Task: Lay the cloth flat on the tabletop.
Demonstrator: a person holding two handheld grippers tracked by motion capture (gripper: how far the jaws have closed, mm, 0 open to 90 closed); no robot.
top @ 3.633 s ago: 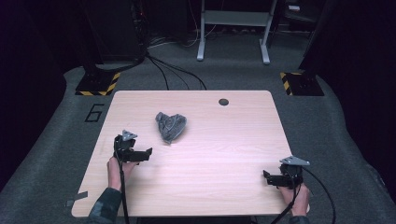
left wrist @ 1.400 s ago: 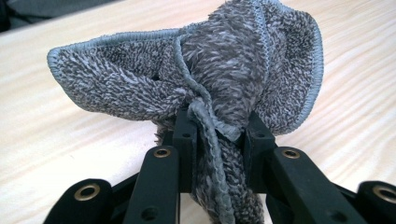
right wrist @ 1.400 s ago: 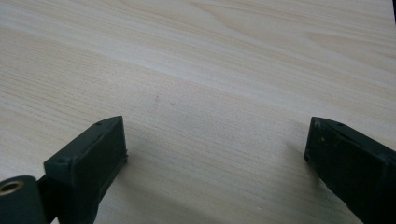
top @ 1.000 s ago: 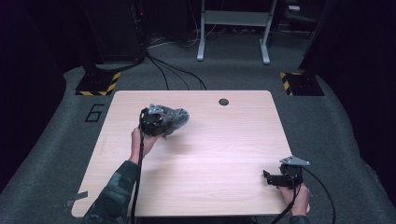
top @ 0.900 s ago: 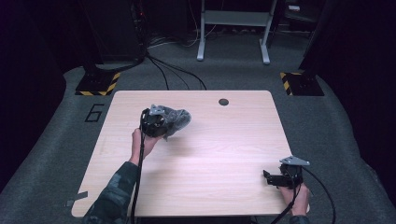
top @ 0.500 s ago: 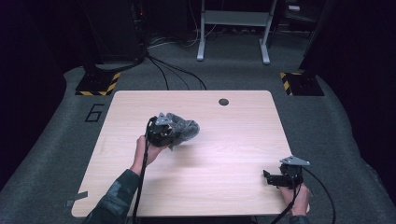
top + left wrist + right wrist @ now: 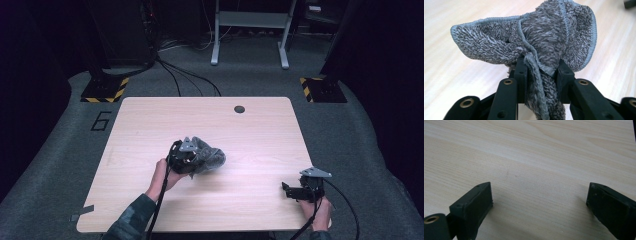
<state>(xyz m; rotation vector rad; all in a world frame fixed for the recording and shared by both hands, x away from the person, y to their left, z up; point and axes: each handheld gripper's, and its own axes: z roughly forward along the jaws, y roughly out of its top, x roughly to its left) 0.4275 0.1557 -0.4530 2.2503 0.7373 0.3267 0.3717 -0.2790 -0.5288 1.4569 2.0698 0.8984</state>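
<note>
Pale desk (image 7: 150, 125) under me; my left hand-held gripper (image 7: 541, 72) pinches the soft, floppy cloth (image 7: 544, 37) at a bunched fold, right hand-held gripper (image 7: 539, 202) gapes wide, empty.

Grey terry cloth (image 7: 206, 157) with stitched light-grey hem, bunched and crumpled, is pinched at a gathered fold between the left hand-held gripper (image 7: 186, 159) jaws, near the table (image 7: 260, 135) middle, loose edges fanned outward.

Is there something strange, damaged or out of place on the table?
Nothing stands out. The grey towel is bunched up, because the left gripper pinches it. The right gripper is open over bare table.
</note>
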